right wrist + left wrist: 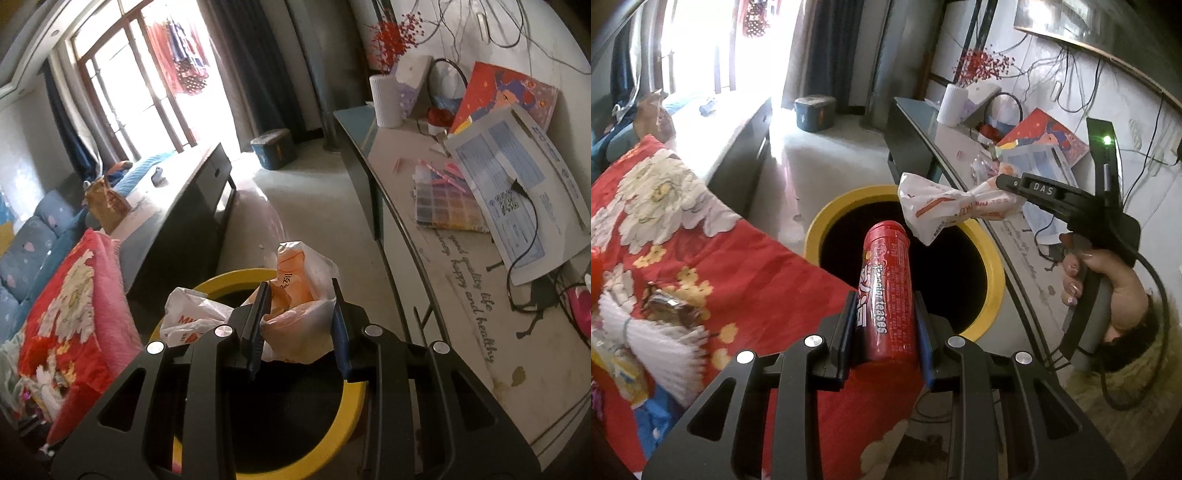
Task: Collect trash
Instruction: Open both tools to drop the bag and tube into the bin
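Left gripper (pixel 885 332) fingers clamp a red can (pixel 887 291) at its lower half: smooth glossy cylinder, domed top, dense white print on the wrap. The can tilts forward, its top over the mouth of the bin (pixel 991 266).

Bin: round, glossy yellow rim, dark inside; liner or contents not readable.

Right gripper (pixel 300 321) fingers pinch a plastic bag (pixel 295 291) between them: thin, crinkled, translucent white with orange print. It bunches between the fingers and spills left over the yellow bin (pixel 354 406) rim. In the left wrist view the same bag (pixel 945 206) is twisted at the middle like a bow, hanging from the right gripper (pixel 1008 182) tip above the bin's far edge.

Left of the bin: a red blanket (pixel 738 258), fuzzy, with big white flower pattern. On it lie a crumpled foil wrapper (pixel 670 304) and a white fringe (pixel 653 343), probably a tassel; edge distortion makes that unclear.

Right of the bin: bench (pixel 461 314) with a smooth pale top printed with script lettering, carrying papers (pixel 524 177), cables and a white ribbed roll (pixel 386 99).
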The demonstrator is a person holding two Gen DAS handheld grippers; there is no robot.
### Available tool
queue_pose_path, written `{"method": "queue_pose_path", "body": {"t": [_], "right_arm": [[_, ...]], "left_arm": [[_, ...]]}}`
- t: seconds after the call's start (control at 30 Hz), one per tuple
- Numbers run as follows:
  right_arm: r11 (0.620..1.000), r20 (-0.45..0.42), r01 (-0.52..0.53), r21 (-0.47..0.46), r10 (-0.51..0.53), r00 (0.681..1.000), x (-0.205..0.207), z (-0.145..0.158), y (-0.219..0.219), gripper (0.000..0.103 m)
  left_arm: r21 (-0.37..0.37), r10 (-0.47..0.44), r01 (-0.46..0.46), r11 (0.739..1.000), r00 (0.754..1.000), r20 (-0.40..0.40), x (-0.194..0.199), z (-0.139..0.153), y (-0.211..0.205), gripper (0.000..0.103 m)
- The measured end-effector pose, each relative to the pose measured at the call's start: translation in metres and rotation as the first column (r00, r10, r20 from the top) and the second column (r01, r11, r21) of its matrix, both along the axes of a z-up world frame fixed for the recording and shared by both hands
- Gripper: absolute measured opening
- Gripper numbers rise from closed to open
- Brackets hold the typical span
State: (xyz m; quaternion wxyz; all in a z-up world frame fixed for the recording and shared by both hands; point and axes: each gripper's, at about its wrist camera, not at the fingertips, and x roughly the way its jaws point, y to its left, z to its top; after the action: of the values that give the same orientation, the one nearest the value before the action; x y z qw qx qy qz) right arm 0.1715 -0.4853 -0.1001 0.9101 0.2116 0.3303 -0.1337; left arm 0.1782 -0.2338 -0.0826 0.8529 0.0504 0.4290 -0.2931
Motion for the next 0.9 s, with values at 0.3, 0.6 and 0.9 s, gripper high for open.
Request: {"method": "queue_pose_path", "body": {"t": [0.3,0.6,0.9], "right_arm": [[0.995,0.019,0.004,0.097,-0.006,1.000,-0.004,-0.002,-0.010,0.053],[0.993,0.083,-0.070,0.091,0.062,0.995,-0.009,0.018,0.011,0.066],[0.980,0.144,-0.194,0.055,0.184,0.972,-0.017,0.042,0.050,0.069]], "left_arm": [[0.001,0.044,-0.044,0.999,0.999,-0.022,0.021,-0.011,-0.018,0.065],[-0.054,0.124,-0.122,0.991,0.991,0.046,0.010,0.008,0.015,0.093],[-0.083,0.232,-0.221,0.972,0.961,0.154,-0.005,0.036,0.052,0.095]]}}
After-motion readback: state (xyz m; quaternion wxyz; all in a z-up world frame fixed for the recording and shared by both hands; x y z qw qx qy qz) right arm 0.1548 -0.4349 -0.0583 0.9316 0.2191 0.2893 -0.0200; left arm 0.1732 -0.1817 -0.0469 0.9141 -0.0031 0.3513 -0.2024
